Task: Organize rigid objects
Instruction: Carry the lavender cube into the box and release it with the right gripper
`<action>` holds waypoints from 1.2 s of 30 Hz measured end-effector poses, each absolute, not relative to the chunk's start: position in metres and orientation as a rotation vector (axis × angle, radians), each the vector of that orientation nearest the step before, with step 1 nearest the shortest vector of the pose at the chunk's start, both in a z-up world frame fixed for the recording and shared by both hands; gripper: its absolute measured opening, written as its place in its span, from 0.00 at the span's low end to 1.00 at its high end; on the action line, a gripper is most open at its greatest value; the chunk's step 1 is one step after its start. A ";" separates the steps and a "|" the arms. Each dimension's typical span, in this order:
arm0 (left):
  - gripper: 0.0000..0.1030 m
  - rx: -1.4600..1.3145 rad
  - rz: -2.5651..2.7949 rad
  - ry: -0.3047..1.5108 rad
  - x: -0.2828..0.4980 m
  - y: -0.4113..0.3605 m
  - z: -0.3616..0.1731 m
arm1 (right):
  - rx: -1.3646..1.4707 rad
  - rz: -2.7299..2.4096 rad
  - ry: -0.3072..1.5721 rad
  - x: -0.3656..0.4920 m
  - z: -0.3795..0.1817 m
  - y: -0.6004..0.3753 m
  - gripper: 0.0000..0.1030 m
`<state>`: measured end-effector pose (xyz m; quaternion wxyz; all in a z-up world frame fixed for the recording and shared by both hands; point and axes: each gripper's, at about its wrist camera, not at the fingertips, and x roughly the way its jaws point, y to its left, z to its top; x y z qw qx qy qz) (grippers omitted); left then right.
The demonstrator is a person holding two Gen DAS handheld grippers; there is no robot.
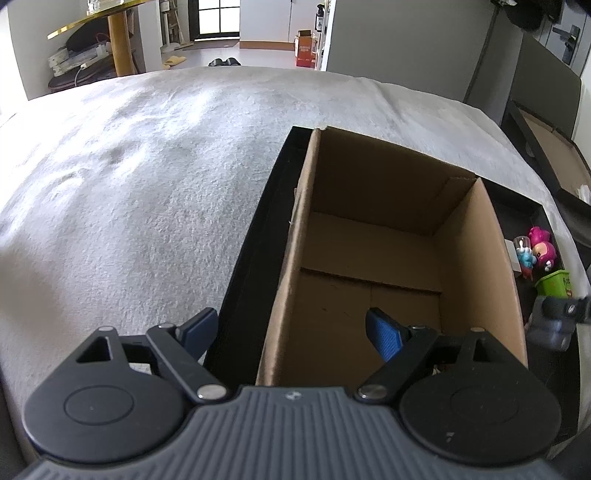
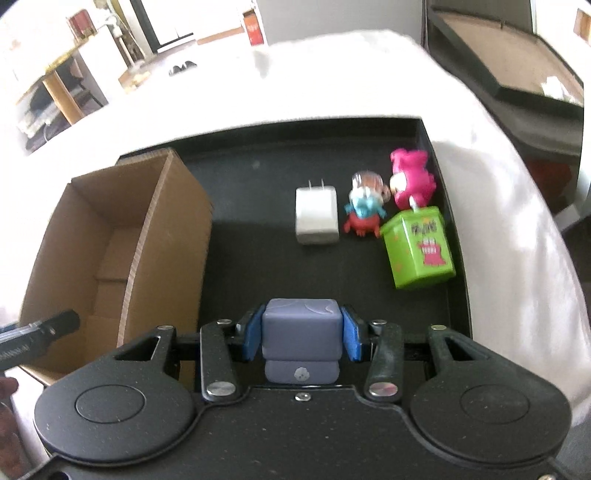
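Note:
An open brown cardboard box (image 1: 388, 236) stands empty in a black tray (image 1: 255, 236). My left gripper (image 1: 291, 332) is open, its fingers straddling the box's near left wall. My right gripper (image 2: 301, 332) is shut on a grey-purple blocky toy (image 2: 301, 328) above the tray (image 2: 258, 206); the toy also shows in the left wrist view (image 1: 552, 325). On the tray lie a white charger plug (image 2: 317, 216), a small blue-and-red figure (image 2: 364, 210), a pink figure (image 2: 412, 177) and a green box (image 2: 419, 247). The cardboard box (image 2: 122, 229) stands left of them.
The tray rests on a white fuzzy blanket (image 1: 129, 177). Another black-edged open box (image 2: 517, 55) stands beyond the blanket at the right. A room with a gold-edged table (image 1: 103, 22) lies behind.

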<state>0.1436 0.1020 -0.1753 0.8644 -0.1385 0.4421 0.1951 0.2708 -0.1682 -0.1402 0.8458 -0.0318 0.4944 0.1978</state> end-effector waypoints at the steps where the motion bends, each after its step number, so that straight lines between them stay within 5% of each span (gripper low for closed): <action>1: 0.84 -0.294 0.409 0.926 0.143 0.103 -0.175 | -0.064 0.420 1.030 0.272 -0.137 -0.167 0.42; 22: 0.77 -0.358 0.414 0.849 0.127 0.115 -0.170 | -0.038 0.531 0.841 0.261 -0.081 -0.131 0.42; 36: 0.25 -0.424 0.404 0.865 0.123 0.122 -0.181 | -0.086 0.609 0.847 0.249 -0.088 -0.089 0.42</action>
